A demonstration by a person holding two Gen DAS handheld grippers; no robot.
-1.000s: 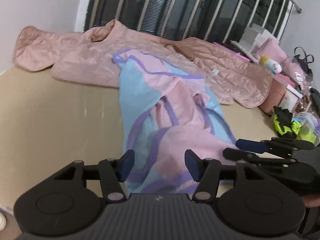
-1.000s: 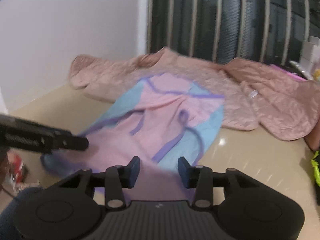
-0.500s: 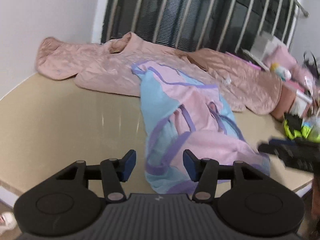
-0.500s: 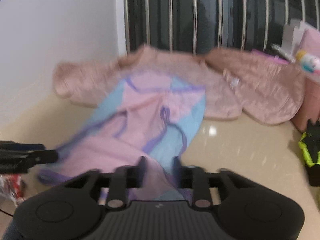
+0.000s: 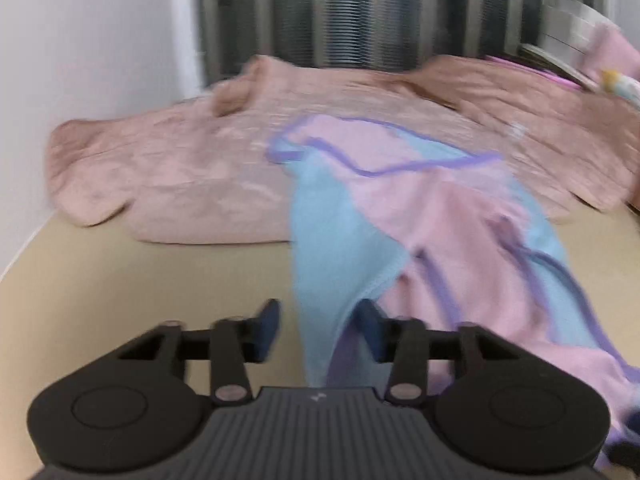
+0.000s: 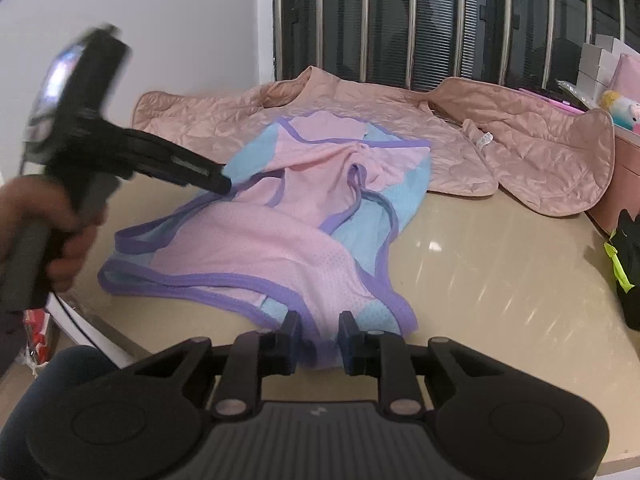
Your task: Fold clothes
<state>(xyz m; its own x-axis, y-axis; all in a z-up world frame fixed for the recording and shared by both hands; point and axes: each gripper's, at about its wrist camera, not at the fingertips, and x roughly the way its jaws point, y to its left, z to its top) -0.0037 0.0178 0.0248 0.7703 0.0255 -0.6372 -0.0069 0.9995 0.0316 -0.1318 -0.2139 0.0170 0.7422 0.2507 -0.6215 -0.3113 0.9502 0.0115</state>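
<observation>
**A:** What are you working over, and where does it lie?

**B:** The beige desk fills most of both views. Past your jaws, against the barred window, a quilted peach jacket lies spread open. Nearer, overlapping its front edge, is the garment you are handling: a pink and blue mesh vest with purple trim, rumpled and running from the jacket back to your right gripper.

**A:** How do your jaws stand?

**B:** On the right they are drawn close, with the vest's near hem between them; they look clamped on it, though the cloth hides the actual contact. Your left gripper has its jaws wide apart, a blue fold of the vest hanging between them, touched by neither as far as I can tell. From the right camera, that gripper's tip sits at the vest's left edge, ahead of and left of your right jaws.

**A:** Which step is this?

**B:** I judge it an early one: you are taking hold of the vest to straighten it, no fold made yet. Next you need to close the left jaws on that edge, then draw both sides apart so the vest lies flat and clear of the jacket.

**A:** Anything unclear?

**B:** The left view is smeared by motion. The vest's far end is bunched, so armholes and neck are hard to tell apart.
</observation>
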